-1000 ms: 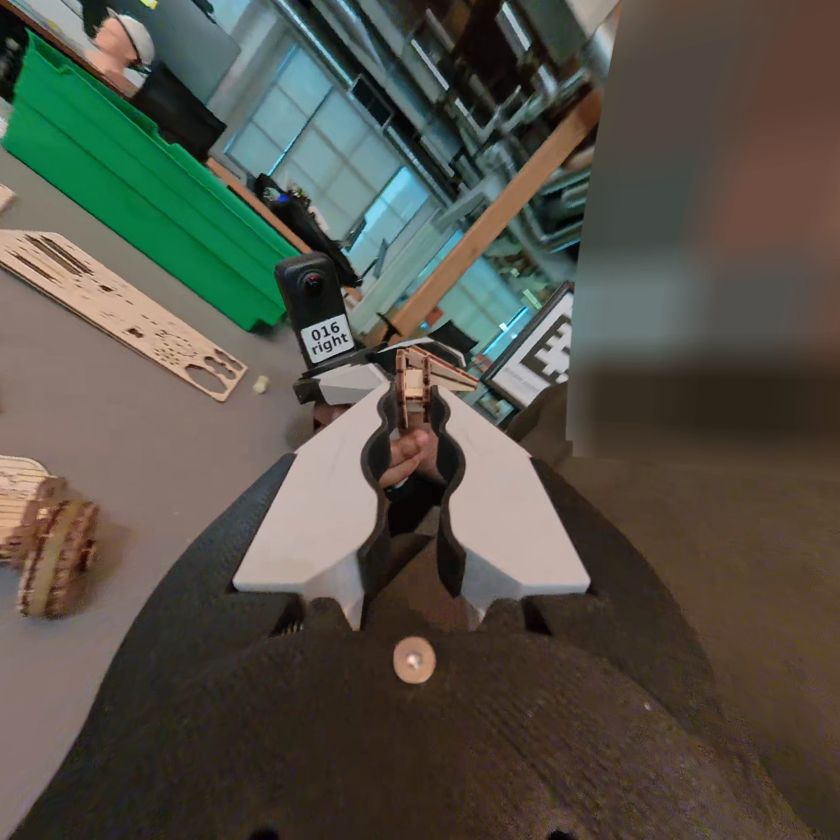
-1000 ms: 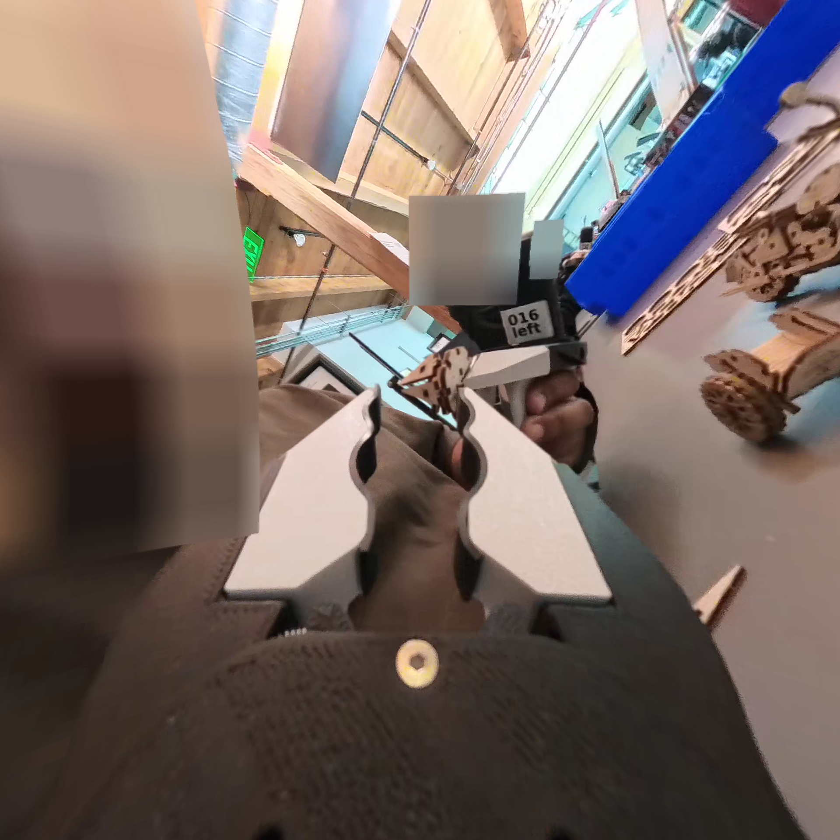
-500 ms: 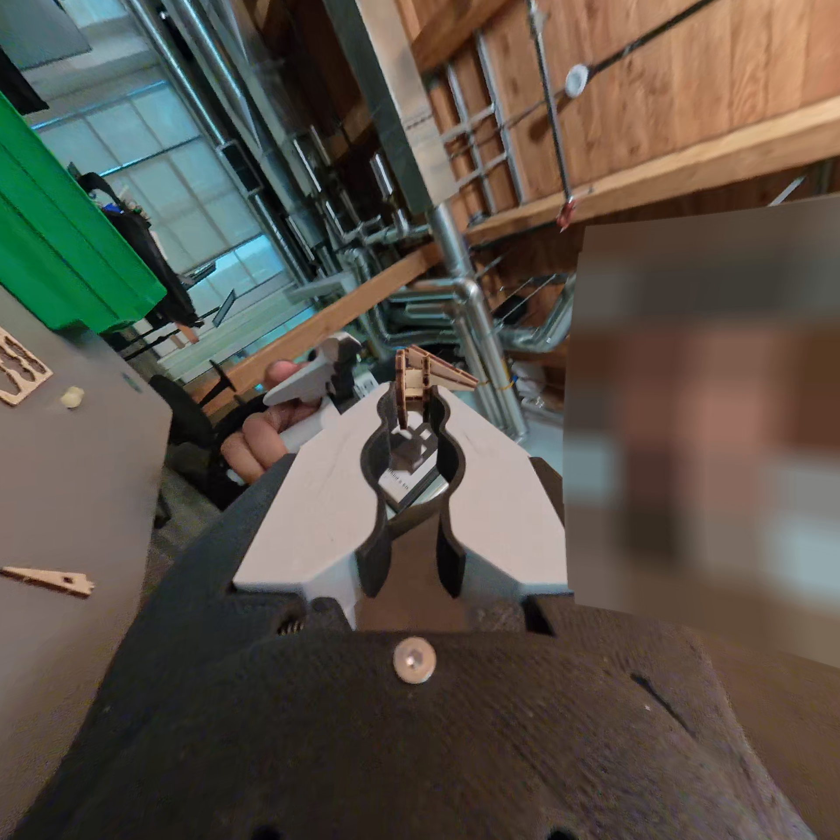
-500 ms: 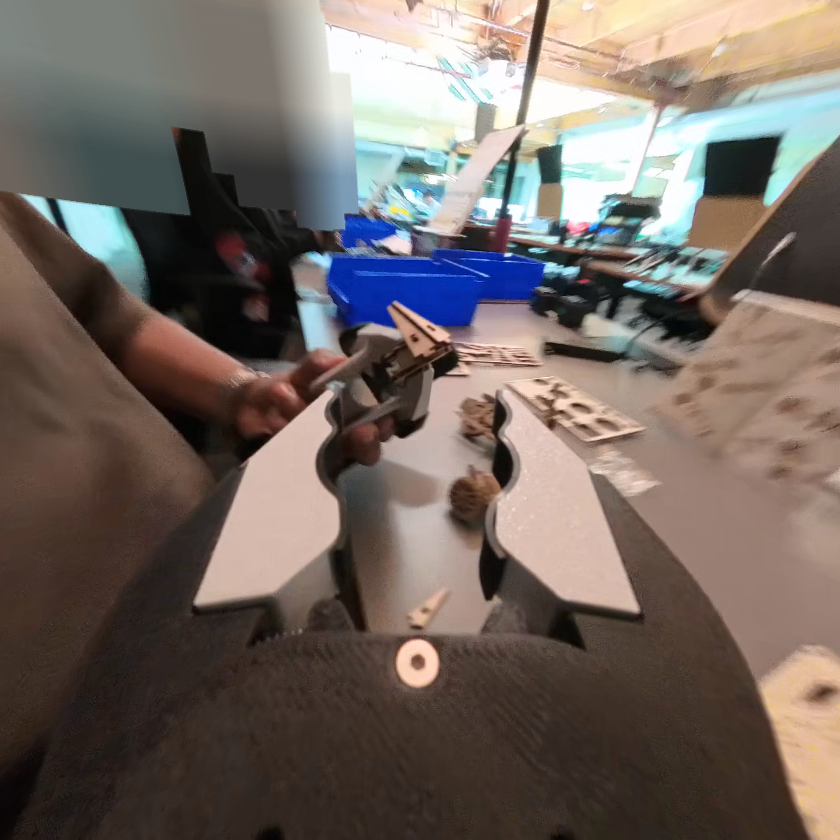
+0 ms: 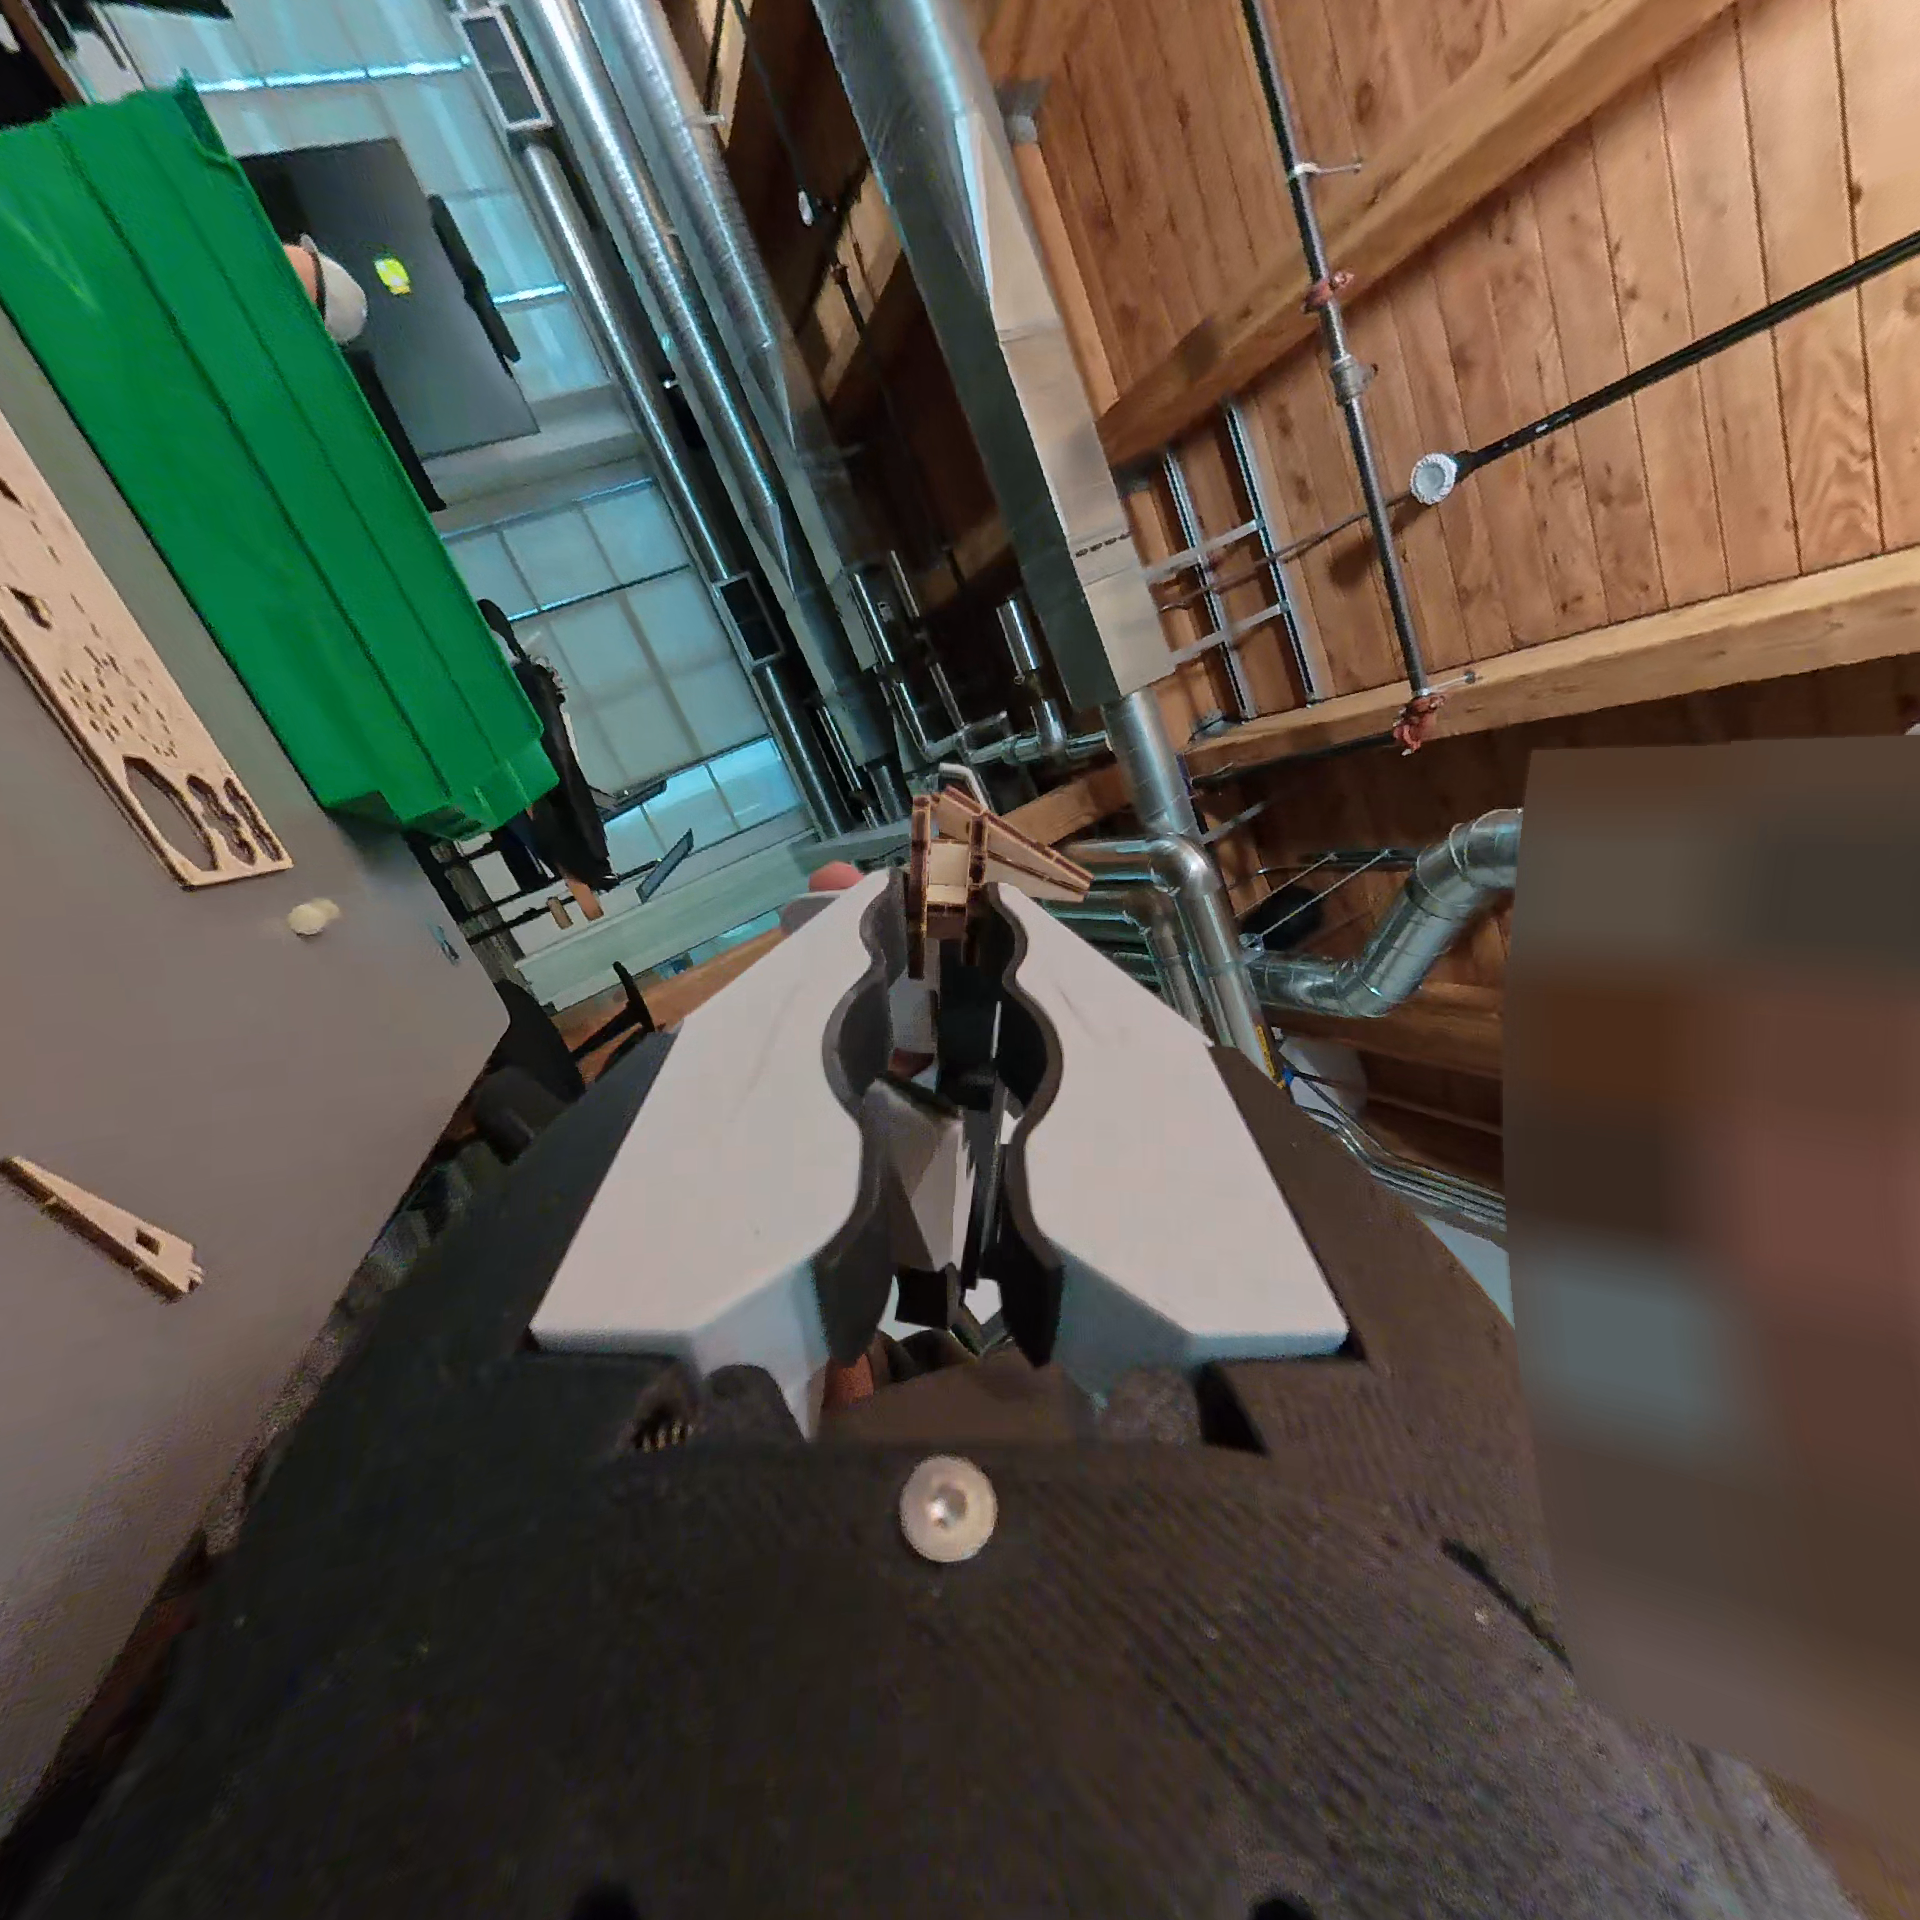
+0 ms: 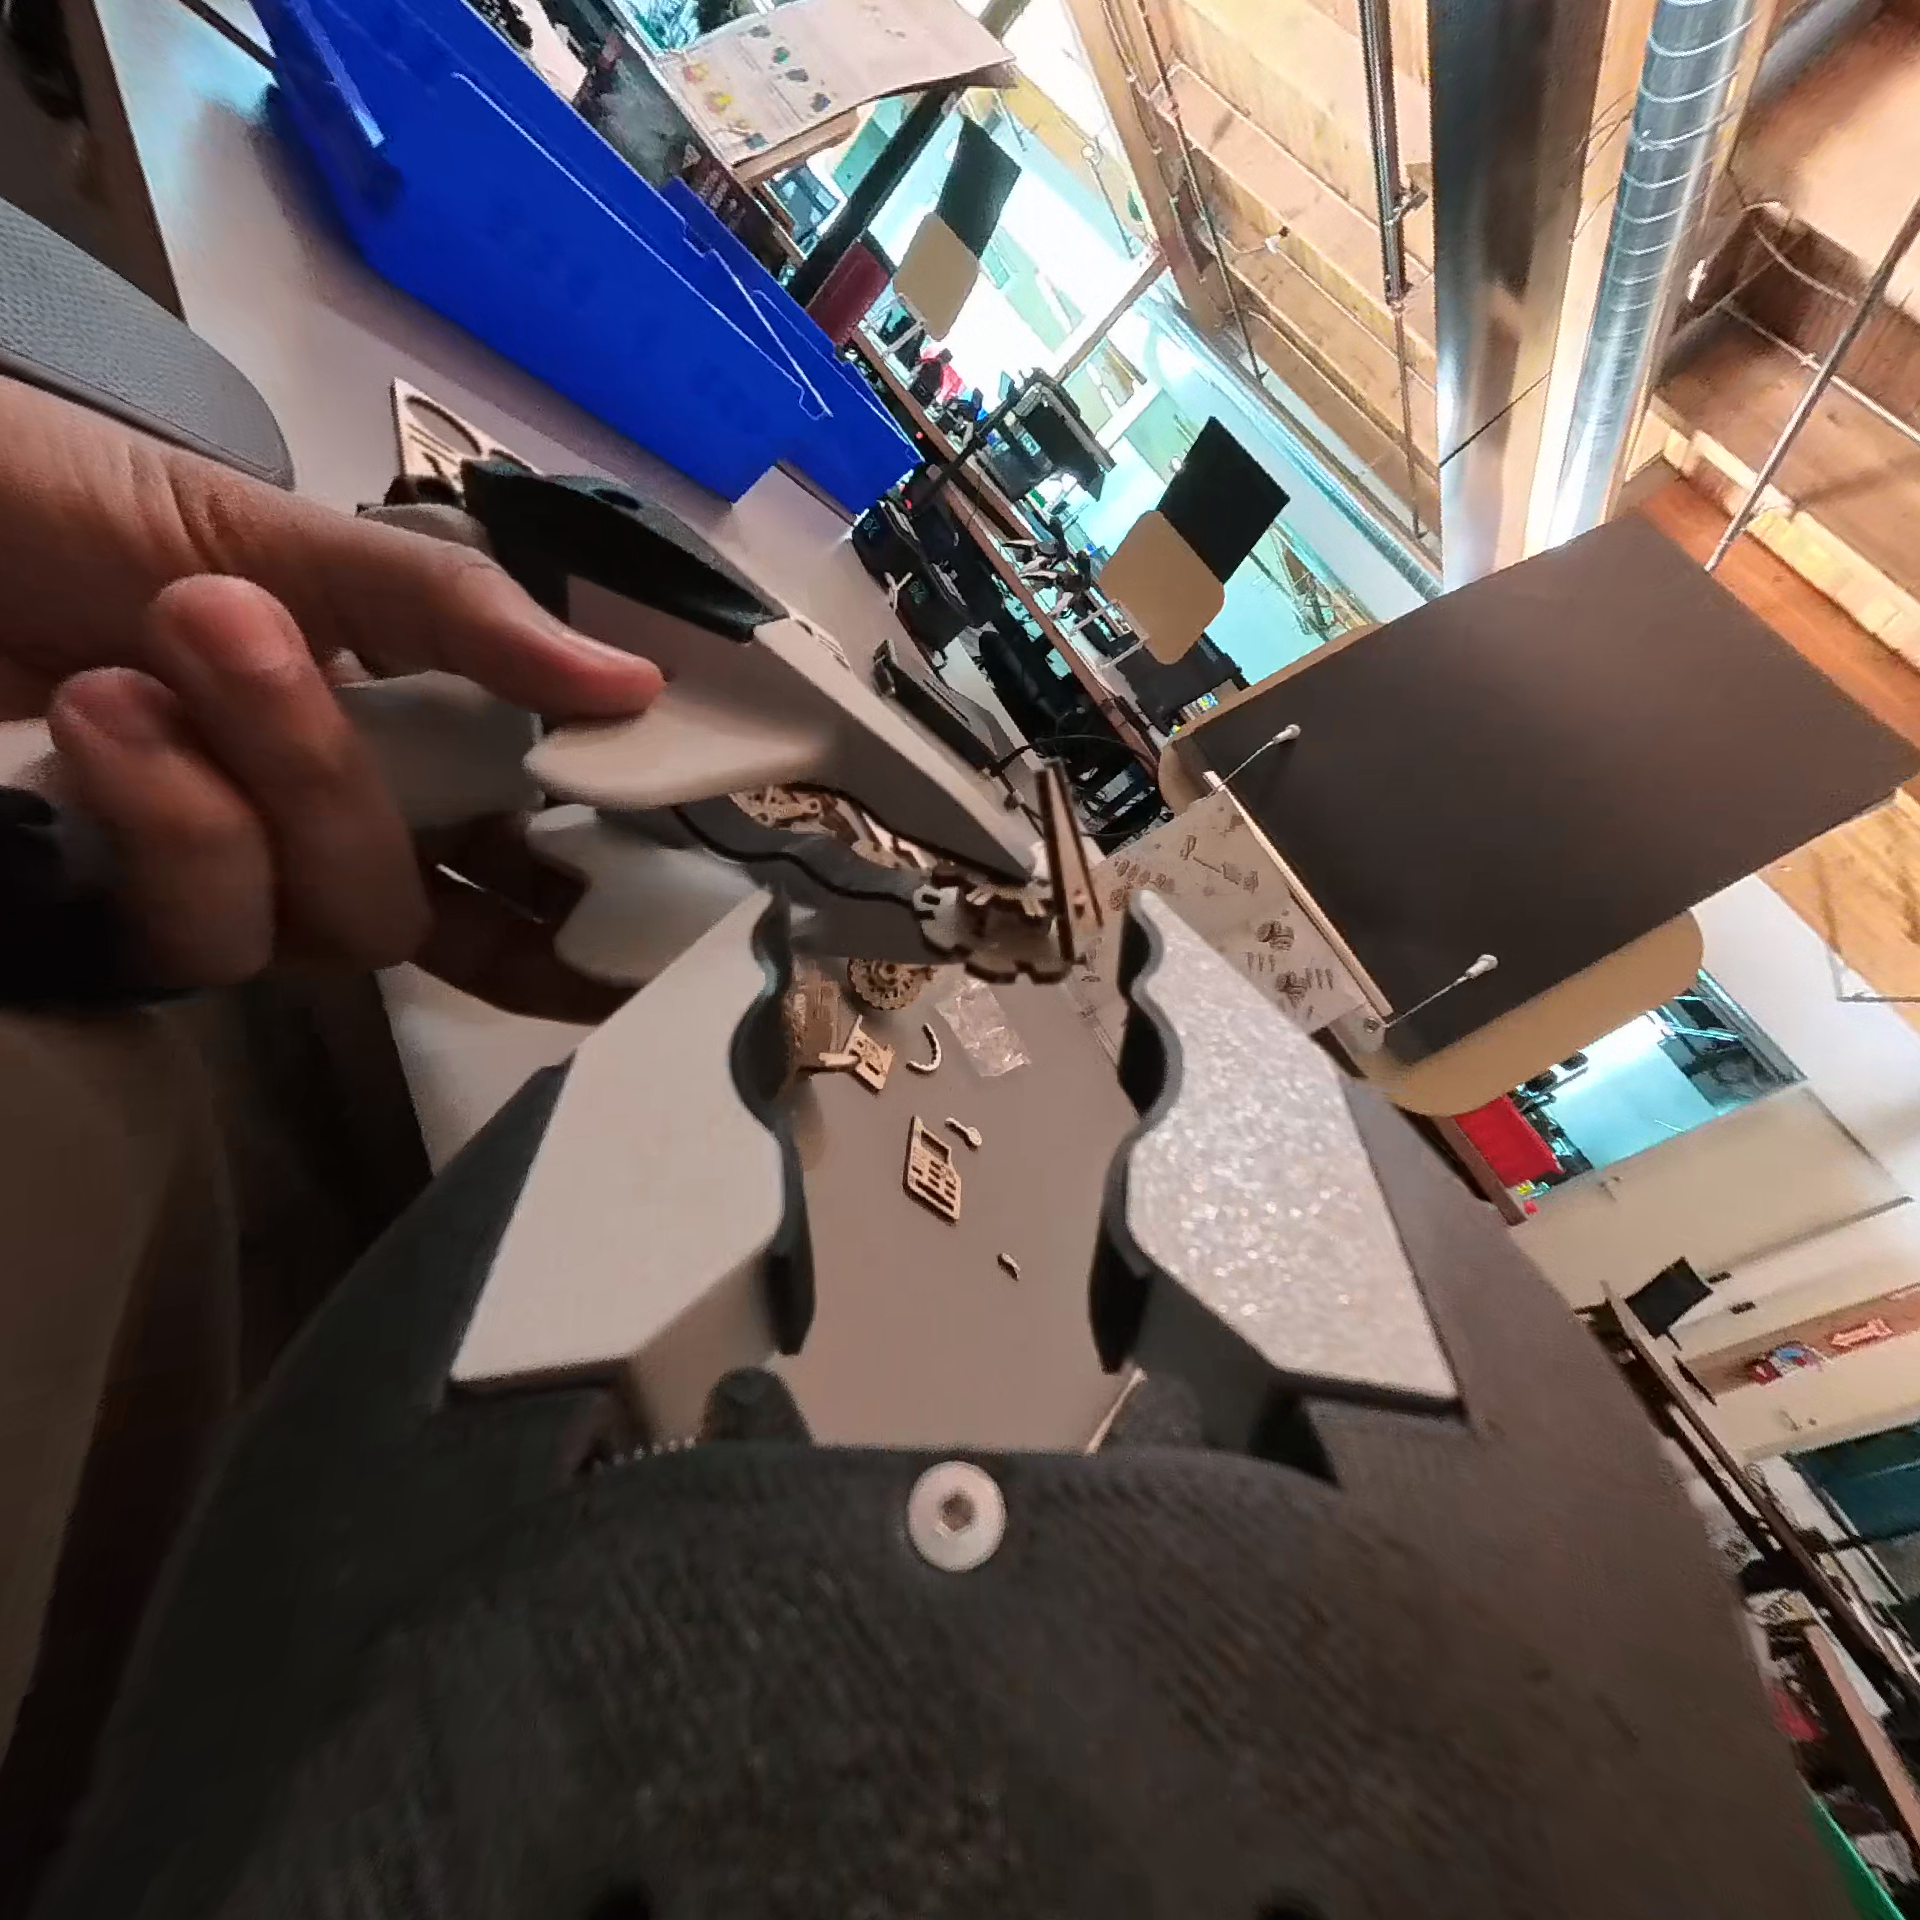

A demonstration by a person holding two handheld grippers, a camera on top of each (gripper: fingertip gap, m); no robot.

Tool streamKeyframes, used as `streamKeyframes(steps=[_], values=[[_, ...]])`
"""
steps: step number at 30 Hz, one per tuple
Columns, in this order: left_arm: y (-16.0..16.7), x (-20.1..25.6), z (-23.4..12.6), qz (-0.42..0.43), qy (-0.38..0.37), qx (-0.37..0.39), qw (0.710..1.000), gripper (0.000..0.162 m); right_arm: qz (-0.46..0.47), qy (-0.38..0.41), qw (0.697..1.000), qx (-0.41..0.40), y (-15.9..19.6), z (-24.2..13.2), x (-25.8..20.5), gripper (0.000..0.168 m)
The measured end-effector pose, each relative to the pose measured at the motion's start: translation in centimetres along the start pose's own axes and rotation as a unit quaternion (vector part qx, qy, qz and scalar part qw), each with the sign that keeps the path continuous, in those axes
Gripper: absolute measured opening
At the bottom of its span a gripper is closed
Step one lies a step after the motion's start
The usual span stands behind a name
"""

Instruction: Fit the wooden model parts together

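Observation:
My left gripper [image 5: 951,904] is shut on a small wooden model part [image 5: 971,868], pinched at its fingertips and held up in the air. The same left gripper [image 6: 1023,888] shows in the right wrist view, held by a hand [image 6: 208,727], with the wooden part [image 6: 1065,883] sticking out of its tip. My right gripper [image 6: 951,925] is open and empty, its fingertips on either side of that wooden part without touching it. Loose wooden pieces [image 6: 935,1169] lie on the grey table [image 6: 935,1299] below.
A green bin [image 5: 260,499] and a cut-out plywood sheet [image 5: 114,717] sit on the table at left, with a thin wooden strip [image 5: 104,1226] nearer. A blue bin [image 6: 582,249] and a wooden gear [image 6: 888,982] lie farther off. A dark board [image 6: 1507,779] stands at right. My two grippers' fingertips are within a few centimetres of each other.
Both grippers have swung and tilted. The right gripper has opened wider and closed in, so the left gripper's wooden part now sits between its fingertips. The left stays shut on the part.

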State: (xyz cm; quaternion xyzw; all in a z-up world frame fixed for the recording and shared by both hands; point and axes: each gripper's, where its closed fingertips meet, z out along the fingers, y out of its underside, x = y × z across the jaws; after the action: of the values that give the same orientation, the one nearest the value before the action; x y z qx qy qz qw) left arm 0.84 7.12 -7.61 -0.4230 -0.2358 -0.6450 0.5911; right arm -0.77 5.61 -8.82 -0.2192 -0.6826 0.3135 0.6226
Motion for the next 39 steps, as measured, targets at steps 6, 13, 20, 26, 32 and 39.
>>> streamKeyframes(steps=[6,13,20,26,32,39], values=[[0.5,0.5,-0.1,0.016,0.01,-0.019,1.0,0.013,0.011,0.011,1.0,0.025,-0.6,-0.8,0.9,0.037],[1.1,0.5,0.0,0.066,0.003,-0.062,0.996,0.035,0.058,-0.003,0.997,0.056,-1.5,-1.7,1.3,0.034],[0.3,1.7,-0.2,0.192,0.014,-0.132,0.972,0.053,0.246,-0.145,0.95,0.129,-2.2,-2.8,1.0,0.034],[4.0,1.2,-0.4,0.402,-0.019,-0.242,0.883,0.056,0.401,-0.254,0.86,0.188,-2.8,-4.3,1.6,0.033],[4.6,1.8,-0.2,0.439,-0.014,-0.23,0.868,0.053,0.382,-0.298,0.856,0.183,-2.9,-4.6,-0.5,0.034],[4.1,1.2,-0.3,0.451,-0.037,-0.234,0.861,0.038,0.426,-0.308,0.83,0.186,-2.0,-4.4,0.3,0.034]])
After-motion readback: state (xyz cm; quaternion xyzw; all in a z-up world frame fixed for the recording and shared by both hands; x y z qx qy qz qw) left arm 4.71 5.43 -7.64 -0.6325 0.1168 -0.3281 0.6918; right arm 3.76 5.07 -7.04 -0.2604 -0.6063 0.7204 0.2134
